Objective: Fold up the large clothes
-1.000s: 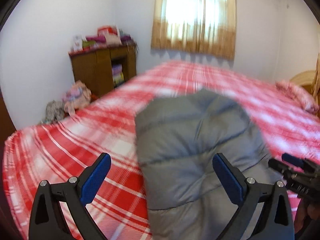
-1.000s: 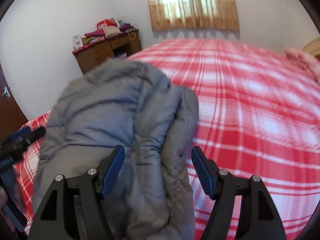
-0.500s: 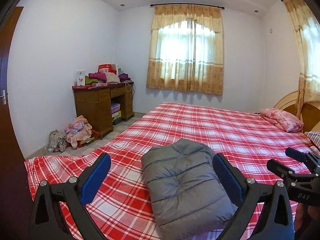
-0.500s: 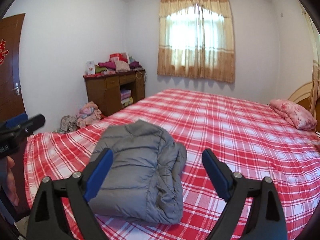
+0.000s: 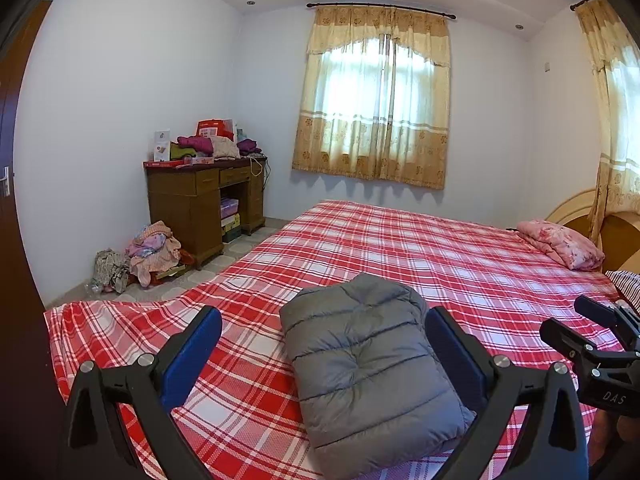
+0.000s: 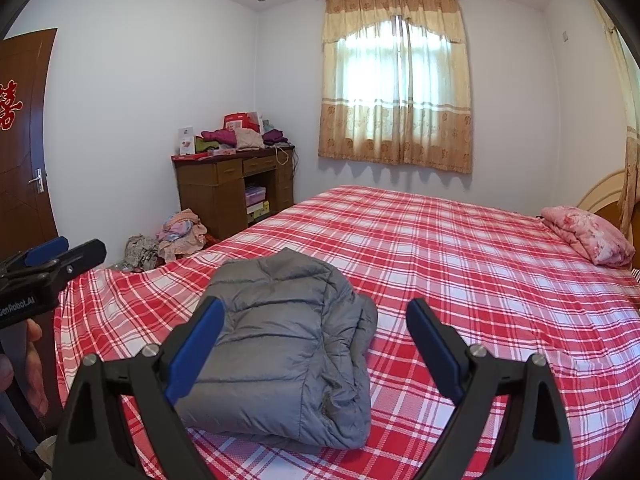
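A grey quilted puffer jacket lies folded into a compact bundle on the red plaid bed, near its foot edge. It also shows in the right wrist view. My left gripper is open and empty, held back above the bed with the jacket seen between its blue pads. My right gripper is open and empty, also raised clear of the jacket. Each gripper shows at the other view's edge: the right one and the left one.
A pink pillow lies at the head of the bed by the wooden headboard. A wooden desk piled with clothes stands at the far left wall, with a clothes heap on the floor. A brown door is at left.
Both grippers have pulled back and up from the jacket, which was close under them a second ago. The jacket now lies alone on the bed. The view is steady now.
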The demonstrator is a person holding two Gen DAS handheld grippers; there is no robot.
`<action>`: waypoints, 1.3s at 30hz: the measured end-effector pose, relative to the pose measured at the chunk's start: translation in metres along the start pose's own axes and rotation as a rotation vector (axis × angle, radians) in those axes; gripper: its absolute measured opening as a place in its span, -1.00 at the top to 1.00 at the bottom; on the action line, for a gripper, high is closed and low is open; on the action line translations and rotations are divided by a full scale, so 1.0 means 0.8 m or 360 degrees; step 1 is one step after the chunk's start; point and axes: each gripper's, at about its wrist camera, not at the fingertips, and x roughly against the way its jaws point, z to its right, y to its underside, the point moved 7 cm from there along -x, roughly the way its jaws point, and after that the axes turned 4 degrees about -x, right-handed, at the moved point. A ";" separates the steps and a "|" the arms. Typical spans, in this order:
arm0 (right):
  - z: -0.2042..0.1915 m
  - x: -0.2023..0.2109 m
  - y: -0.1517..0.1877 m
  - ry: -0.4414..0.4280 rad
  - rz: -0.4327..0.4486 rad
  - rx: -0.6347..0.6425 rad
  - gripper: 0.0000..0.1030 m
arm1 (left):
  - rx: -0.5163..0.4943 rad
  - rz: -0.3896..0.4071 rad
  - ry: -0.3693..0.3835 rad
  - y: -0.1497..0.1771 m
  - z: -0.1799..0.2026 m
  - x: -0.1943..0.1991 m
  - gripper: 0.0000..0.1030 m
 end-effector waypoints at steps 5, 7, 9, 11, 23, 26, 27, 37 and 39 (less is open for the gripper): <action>0.000 0.001 0.001 -0.0004 -0.0002 -0.0006 -0.83 | 0.0000 0.0001 0.0007 -0.001 -0.001 0.001 -0.98; 0.000 0.002 0.001 -0.0005 0.0000 -0.0006 -0.83 | -0.0003 -0.0002 0.0004 0.000 -0.002 0.000 -0.98; 0.001 0.002 0.001 -0.0005 0.0000 -0.0004 -0.83 | -0.0002 -0.0007 0.0012 0.001 -0.002 0.000 -0.98; 0.000 0.003 0.002 -0.0006 -0.0001 -0.0005 -0.84 | -0.0006 -0.0013 0.0011 0.001 0.000 -0.001 -0.98; -0.014 0.006 0.005 -0.0019 0.0005 -0.0001 -0.84 | -0.0013 -0.0020 0.0013 0.002 0.003 -0.002 -0.98; -0.015 0.006 0.005 -0.0020 0.0004 0.0001 -0.84 | -0.0014 -0.0021 0.0015 0.002 0.003 -0.002 -0.98; -0.016 0.006 0.005 -0.0021 0.0003 0.0002 -0.84 | -0.0015 -0.0022 0.0016 0.002 0.003 -0.002 -0.98; -0.013 0.006 0.004 -0.0020 0.0004 -0.0003 -0.85 | -0.0013 -0.0031 0.0024 0.002 0.000 -0.004 -0.98; -0.013 0.007 0.004 -0.0021 0.0005 -0.0003 -0.85 | -0.0009 -0.0032 0.0022 0.003 0.000 -0.004 -0.98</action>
